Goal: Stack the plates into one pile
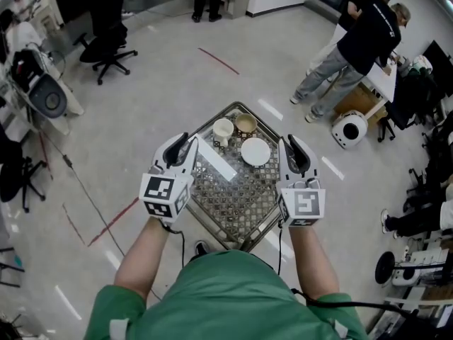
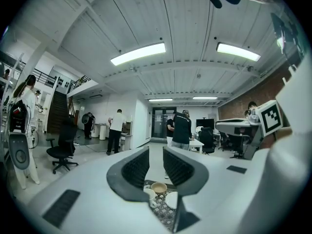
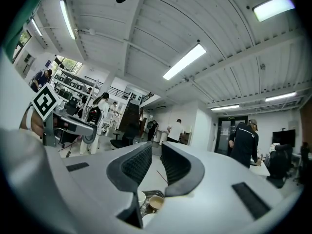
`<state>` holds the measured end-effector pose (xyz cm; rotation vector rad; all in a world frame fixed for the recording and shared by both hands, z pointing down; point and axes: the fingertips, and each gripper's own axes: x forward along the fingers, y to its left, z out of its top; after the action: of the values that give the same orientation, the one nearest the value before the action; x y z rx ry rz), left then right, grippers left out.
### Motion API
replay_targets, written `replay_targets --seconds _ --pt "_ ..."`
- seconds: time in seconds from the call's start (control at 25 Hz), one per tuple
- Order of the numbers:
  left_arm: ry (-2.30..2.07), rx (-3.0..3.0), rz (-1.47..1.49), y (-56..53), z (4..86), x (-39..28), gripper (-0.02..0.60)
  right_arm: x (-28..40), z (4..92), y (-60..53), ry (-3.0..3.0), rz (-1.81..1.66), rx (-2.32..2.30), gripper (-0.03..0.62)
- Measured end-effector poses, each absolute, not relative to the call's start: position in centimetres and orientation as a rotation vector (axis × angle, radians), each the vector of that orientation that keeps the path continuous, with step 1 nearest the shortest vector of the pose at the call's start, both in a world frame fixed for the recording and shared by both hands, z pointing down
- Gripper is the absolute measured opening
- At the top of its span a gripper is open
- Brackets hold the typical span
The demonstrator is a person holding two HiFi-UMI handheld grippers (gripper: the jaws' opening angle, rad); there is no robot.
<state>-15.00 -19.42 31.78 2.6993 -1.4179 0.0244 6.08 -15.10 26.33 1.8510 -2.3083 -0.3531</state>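
Head view: 1 plate, 1 bowl & 1 cup.

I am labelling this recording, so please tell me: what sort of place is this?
Probably a lab or workshop, not a home: an office chair on a bare floor with tape marks, benches crowded with equipment, and strip lights on a ribbed ceiling.

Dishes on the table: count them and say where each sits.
3: white cup at the far end, tan bowl right of it, white plate nearer, on the right.
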Motion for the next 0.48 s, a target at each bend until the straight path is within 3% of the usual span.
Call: replay_targets --seconds 0.48 --pt "-1.384 2.697 0.010 -19.99 32.50 -15.52 0.100 5.66 26.50 -15.11 -2.282 -0.350 1.875 0.061"
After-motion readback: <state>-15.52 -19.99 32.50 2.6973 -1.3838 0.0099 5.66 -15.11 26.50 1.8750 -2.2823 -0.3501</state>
